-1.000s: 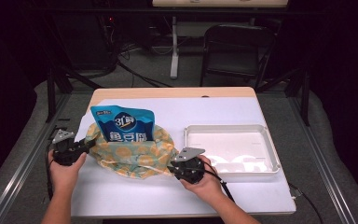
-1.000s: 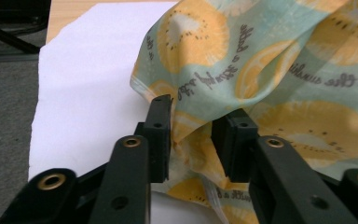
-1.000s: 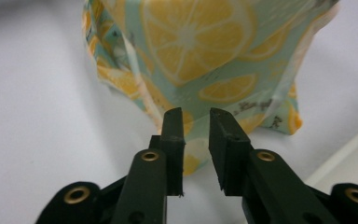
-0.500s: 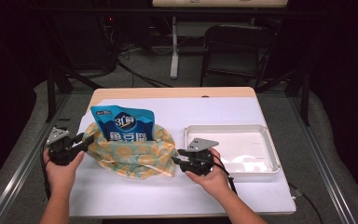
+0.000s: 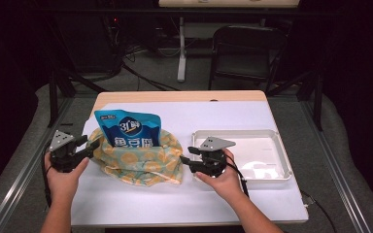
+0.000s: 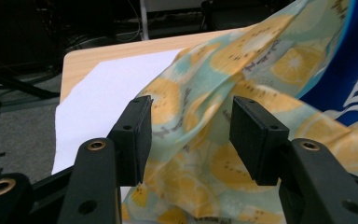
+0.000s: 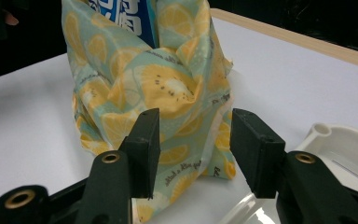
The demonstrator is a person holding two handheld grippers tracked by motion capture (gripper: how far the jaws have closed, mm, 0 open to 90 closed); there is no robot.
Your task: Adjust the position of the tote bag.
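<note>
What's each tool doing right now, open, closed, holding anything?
Left tool: open, jaws just been opening, fruit-print cloth bag between them but not clamped.
Right tool: open, jaws just been opening, holding nothing, facing the bag.

Pouch (image 5: 128, 128) in cloth bag (image 5: 141, 162), left of tray (image 5: 272, 145)

Wooden table (image 5: 175, 96), light wood edge showing at the far side, most of the top covered by a white sheet (image 5: 233, 116). On the sheet: a lemon-print cloth bag (image 5: 141, 158) bunched up, with a blue snack pouch (image 5: 130, 128) standing in it, just past the left gripper's fingertips (image 6: 137, 126) and in front of the right gripper's fingertips (image 7: 147, 140). White plastic tray (image 5: 272, 133) lies just beside the right-hand fingers, near the bag.
</note>
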